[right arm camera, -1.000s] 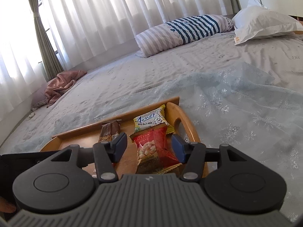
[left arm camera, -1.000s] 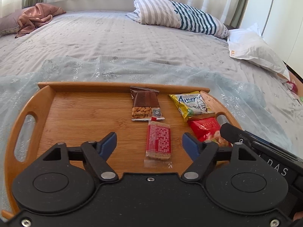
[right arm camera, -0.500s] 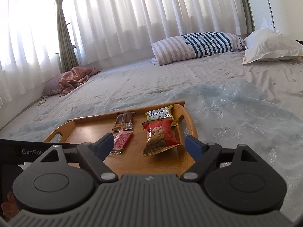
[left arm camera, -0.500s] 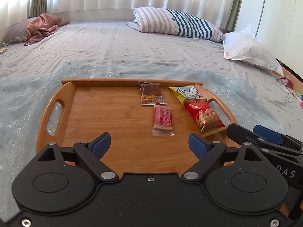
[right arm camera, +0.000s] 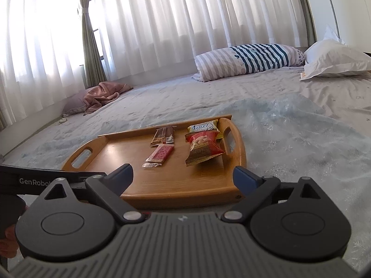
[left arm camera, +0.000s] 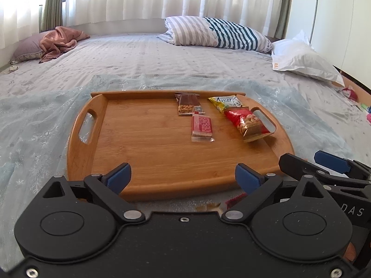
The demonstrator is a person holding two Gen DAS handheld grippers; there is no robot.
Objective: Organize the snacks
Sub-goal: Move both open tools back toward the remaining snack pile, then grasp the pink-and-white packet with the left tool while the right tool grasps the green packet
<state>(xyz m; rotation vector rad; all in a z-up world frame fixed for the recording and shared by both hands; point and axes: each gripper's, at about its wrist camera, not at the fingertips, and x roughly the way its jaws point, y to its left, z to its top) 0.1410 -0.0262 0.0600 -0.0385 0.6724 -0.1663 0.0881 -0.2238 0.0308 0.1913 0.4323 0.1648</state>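
Observation:
A wooden tray lies on the bed. On it are a brown almond bar, a red wafer pack, a yellow snack pack and a red peanut bag near the right handle. My left gripper is open and empty at the tray's near edge. My right gripper is open and empty, also at the near edge; it shows at the right of the left wrist view. A red wrapper lies partly hidden under my left gripper.
The tray rests on a pale blue sheer cloth over a grey bedspread. A striped pillow, a white pillow and a pink cloth lie at the far side. Curtains stand behind the bed.
Both grippers have pulled back from the tray and opened wider. The red peanut bag, earlier between the right fingers, now lies on the tray.

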